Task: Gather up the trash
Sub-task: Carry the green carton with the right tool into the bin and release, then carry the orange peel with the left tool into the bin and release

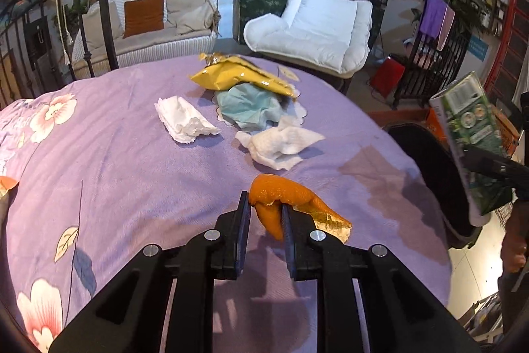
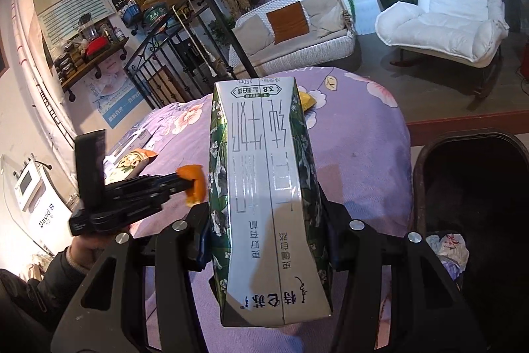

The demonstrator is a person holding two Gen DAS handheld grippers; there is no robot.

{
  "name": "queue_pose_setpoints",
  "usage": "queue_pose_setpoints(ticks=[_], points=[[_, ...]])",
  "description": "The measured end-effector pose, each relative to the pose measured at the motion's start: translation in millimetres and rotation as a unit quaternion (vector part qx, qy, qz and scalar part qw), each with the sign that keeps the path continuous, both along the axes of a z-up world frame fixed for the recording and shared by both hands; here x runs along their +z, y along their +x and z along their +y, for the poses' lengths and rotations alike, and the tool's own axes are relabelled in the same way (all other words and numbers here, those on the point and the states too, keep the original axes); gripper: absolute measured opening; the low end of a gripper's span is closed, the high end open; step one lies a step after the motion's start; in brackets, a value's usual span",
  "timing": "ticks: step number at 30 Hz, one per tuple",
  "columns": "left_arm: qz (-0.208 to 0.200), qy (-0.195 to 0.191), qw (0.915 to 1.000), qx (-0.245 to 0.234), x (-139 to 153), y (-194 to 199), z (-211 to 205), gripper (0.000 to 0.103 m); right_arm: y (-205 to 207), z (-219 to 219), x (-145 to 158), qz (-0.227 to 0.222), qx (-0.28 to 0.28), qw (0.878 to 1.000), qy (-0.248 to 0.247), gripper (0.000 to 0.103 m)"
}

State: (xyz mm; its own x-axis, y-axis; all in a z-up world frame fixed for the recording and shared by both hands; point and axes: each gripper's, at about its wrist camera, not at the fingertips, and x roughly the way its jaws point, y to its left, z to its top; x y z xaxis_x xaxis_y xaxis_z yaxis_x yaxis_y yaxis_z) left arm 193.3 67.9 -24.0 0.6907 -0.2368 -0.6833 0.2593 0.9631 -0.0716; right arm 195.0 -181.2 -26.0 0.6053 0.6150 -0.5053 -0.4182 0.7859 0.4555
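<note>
My left gripper (image 1: 265, 211) is shut on an orange peel (image 1: 291, 204), lifted a little above the purple floral bedspread (image 1: 115, 161). The same peel (image 2: 195, 184) shows in the right wrist view, at the tips of the left gripper (image 2: 181, 184). My right gripper (image 2: 264, 184) is shut on a green and white milk carton (image 2: 264, 187), held lengthwise between its fingers. That carton (image 1: 472, 141) hangs at the right edge in the left wrist view. On the bed lie a yellow wrapper (image 1: 238, 75), a teal crumpled sheet (image 1: 248, 108) and two white tissues (image 1: 183, 119) (image 1: 281, 144).
A black trash bin (image 2: 469, 187) stands at the bed's right side with crumpled paper (image 2: 448, 248) inside; its rim (image 1: 429, 161) shows in the left wrist view. Another wrapper (image 2: 132, 162) lies on the bed's left part. A black metal bed frame (image 2: 172, 55), a sofa and a white armchair stand beyond.
</note>
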Motion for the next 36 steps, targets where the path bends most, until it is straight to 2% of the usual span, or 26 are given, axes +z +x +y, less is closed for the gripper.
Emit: queue_pose_setpoints(ticks=[6,15,25,33,35,36], points=[[-0.025,-0.015,0.9996,-0.007,8.8,-28.9,-24.2,0.019,-13.1,-18.5,-1.0,-0.004,-0.036,0.999,-0.014,0.051],[-0.038,-0.026,0.9975,-0.054,11.1,-49.6,-78.1,0.019,-23.3,-74.3,-13.2,0.016,-0.126,0.991,-0.035,0.051],[-0.032,-0.026,0.9930,-0.110,5.7,-58.9,-132.5,0.019,-11.7,-139.9,-52.6,0.090,-0.220,0.970,-0.057,0.051],[-0.018,-0.020,0.9904,-0.136,-2.2,-56.1,-156.9,0.019,13.0,-162.5,-96.2,0.158,-0.256,0.952,-0.059,0.052],[-0.016,-0.016,0.9898,-0.141,-3.5,-55.8,-161.9,0.019,19.7,-164.0,-102.7,0.166,-0.264,0.948,-0.057,0.055],[-0.017,-0.014,0.9894,-0.143,-4.2,-55.4,-164.1,0.019,20.6,-163.6,-103.9,0.167,-0.270,0.947,-0.057,0.064]])
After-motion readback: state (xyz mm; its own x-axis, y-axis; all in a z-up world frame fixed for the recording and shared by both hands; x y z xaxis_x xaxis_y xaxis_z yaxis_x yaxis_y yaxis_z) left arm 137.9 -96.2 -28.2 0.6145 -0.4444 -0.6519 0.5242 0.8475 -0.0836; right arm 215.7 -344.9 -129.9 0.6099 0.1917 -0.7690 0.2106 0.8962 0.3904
